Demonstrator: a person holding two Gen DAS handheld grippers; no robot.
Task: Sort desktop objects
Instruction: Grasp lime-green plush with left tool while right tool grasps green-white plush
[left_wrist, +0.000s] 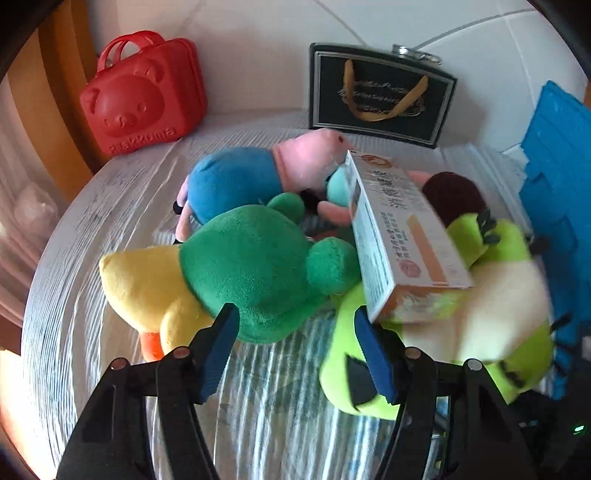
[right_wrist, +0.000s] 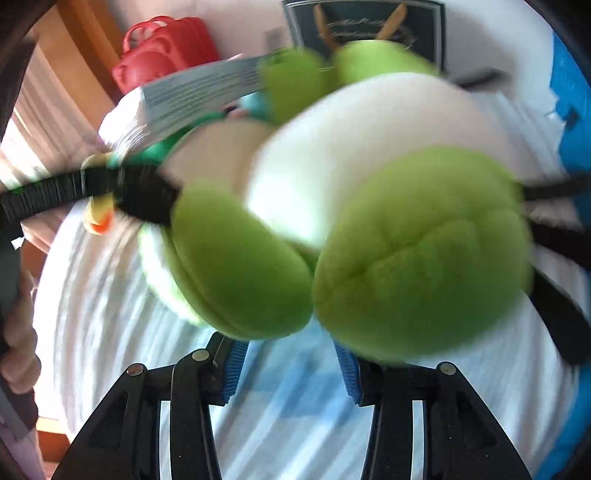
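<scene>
Both tongs stand apart, gripping nothing: the left gripper at lower centre of its view, the right gripper just under the lime-green plush that fills its frame. That plush, at the right in the left view, looks light and squashy; a foot lobe seems the best hold. A cardboard box leans on it and might tumble. The green-and-yellow plush and blue-and-pink plush crowd beside.
</scene>
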